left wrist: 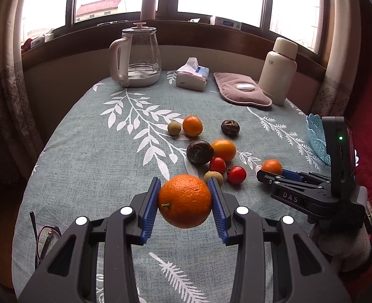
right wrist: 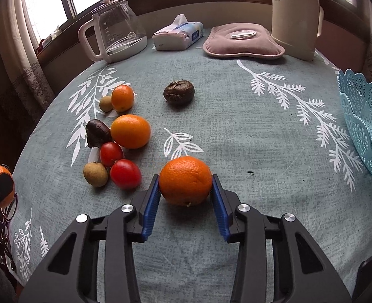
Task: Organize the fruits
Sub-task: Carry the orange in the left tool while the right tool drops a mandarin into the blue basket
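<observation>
Holding the first orange (left wrist: 186, 207) in the left gripper (left wrist: 184, 185), blue pads pressed on both its sides, fingers narrow. Looks lifted a little off the green cloth (left wrist: 97, 164), at 6 o'clock from the fruit pile.

Squeezing the second orange (right wrist: 186, 186) in the right gripper (right wrist: 186, 180), pads touching it left and right, fingers narrow too. Sitting on the cloth with its stem end down.

At 3 o'clock in the right wrist view, the blue basket (right wrist: 362, 126), lacy and full of little holes, well apart from the second orange. Only part of its inside in view, showing just blue wall.

At 10 o'clock from the second orange, loose fruit on the cloth, in no container: two red tomatoes (right wrist: 125, 173) touching, a tan little fruit (right wrist: 95, 174) just beside them, a middle orange (right wrist: 130, 131) with a dark fruit (right wrist: 97, 133) against it. Farther off at 11 o'clock, a small orange (right wrist: 122, 98) with another tan fruit (right wrist: 105, 103) touching it. At 12 o'clock, a brown round fruit (right wrist: 178, 93) all alone.

Along the far edge, a glass kettle (right wrist: 117, 30) with its lid on and what looks like a little water low inside. Next to it a tissue pack (right wrist: 178, 35), one tissue poking out on top. Then a pink pad (right wrist: 244, 43) lying flat, and a white flask (right wrist: 295, 20) standing up, closed.
</observation>
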Available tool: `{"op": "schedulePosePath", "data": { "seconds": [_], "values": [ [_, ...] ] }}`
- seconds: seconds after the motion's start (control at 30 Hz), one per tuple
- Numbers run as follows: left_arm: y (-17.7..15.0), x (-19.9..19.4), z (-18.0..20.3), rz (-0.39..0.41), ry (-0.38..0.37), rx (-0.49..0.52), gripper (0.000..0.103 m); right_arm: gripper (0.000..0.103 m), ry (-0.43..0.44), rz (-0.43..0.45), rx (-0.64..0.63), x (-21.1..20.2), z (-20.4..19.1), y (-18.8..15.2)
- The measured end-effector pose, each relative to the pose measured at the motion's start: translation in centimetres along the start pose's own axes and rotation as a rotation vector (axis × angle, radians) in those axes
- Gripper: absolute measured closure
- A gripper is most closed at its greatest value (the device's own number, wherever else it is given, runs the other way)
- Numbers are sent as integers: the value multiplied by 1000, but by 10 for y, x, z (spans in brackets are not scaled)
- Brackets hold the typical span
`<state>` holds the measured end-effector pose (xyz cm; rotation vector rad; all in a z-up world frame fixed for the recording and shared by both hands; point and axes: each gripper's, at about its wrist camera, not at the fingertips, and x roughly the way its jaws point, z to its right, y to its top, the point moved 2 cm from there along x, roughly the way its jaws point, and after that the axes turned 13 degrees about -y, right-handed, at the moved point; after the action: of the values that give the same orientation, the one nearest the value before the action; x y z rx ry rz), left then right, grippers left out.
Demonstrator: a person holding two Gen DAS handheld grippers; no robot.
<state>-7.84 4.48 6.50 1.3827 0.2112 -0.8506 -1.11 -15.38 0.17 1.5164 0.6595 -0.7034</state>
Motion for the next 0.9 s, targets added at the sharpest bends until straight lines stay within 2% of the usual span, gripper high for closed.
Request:
{"op": "schedulePosePath", "data": {
  "seconds": [0.33,0.7,0.9],
  "values": [
    [5,6,24,17,-22,21,64,62,-32,55,97,-31,51,3],
    [9,14,29,20,-8,17,64,62,-171,137,186,-59,116,12],
    [11,17,39,20,-18,43,64,62,-204,149,237,-63,138,9]
  ]
}}
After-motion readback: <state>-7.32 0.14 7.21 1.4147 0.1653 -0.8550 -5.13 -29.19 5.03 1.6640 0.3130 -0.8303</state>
